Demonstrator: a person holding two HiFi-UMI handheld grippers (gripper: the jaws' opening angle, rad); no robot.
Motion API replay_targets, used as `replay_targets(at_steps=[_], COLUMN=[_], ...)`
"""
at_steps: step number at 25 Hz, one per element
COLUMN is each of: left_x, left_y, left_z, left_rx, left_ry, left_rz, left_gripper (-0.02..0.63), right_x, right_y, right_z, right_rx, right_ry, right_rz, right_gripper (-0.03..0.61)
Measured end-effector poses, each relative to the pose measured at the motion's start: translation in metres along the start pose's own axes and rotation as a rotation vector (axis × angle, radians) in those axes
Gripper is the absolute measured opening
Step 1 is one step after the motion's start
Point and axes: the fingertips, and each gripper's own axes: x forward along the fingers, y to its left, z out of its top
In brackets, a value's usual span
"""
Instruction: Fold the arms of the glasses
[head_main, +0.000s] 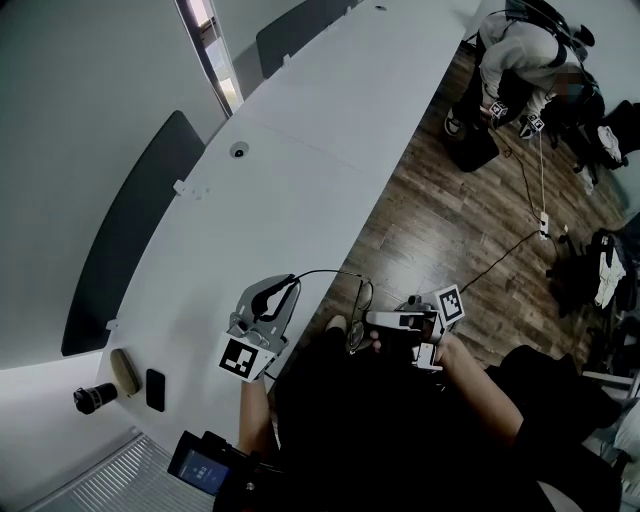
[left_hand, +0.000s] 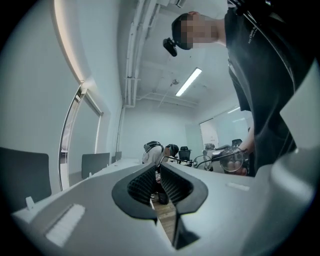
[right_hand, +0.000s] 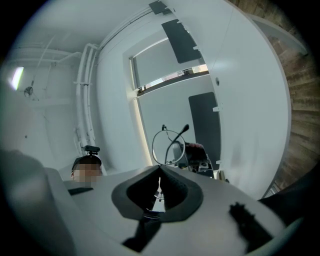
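Observation:
Thin-framed glasses (head_main: 356, 335) hang between my two grippers, off the table's near edge and above my lap. One long arm (head_main: 330, 272) arcs left to my left gripper (head_main: 293, 283). In the left gripper view its jaws (left_hand: 159, 167) are shut on that arm's tip, and the lenses (left_hand: 232, 160) show off to the right. My right gripper (head_main: 372, 320) is shut on the frame. In the right gripper view a round lens (right_hand: 164, 145) stands just above the closed jaws (right_hand: 160, 172), with the arm's end curving up behind it.
A long white table (head_main: 300, 170) runs away on the left, with a black phone (head_main: 155, 389), an oblong brush-like item (head_main: 125, 372) and a small black cylinder (head_main: 92, 399) at its near end. Dark chair backs (head_main: 140, 230) line its far side. A person (head_main: 515, 60) crouches on the wooden floor far right.

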Motion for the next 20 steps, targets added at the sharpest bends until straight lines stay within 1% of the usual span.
replay_targets(at_steps=[4, 8, 10, 13, 20], left_x=[0.0061, 0.0081, 0.008, 0.0049, -0.0004], left_y=[0.0015, 0.0069, 0.006, 0.0052, -0.0011], left_z=[-0.0048, -0.0002, -0.0014, -0.0015, -0.007], left_rx=[-0.024, -0.012, -0.026, -0.013, -0.033], left_ry=[0.027, -0.033, -0.024, -0.037, -0.029], left_rz=[0.022, 0.03, 0.029, 0.025, 0.023], left_gripper=[0.038, 0.04, 0.04, 0.038, 0.034], right_x=[-0.0001, 0.0006, 0.001, 0.0008, 0.0022], right_y=[0.0006, 0.0004, 0.0008, 0.0, -0.0024], right_z=[-0.0012, -0.0016, -0.0009, 0.0004, 0.0053], right_rx=[0.006, 0.008, 0.01, 0.004, -0.003], right_ry=[-0.006, -0.007, -0.01, -0.02, -0.044], right_rz=[0.005, 0.009, 0.009, 0.003, -0.002], right_gripper=[0.011, 0.011, 0.011, 0.011, 0.011])
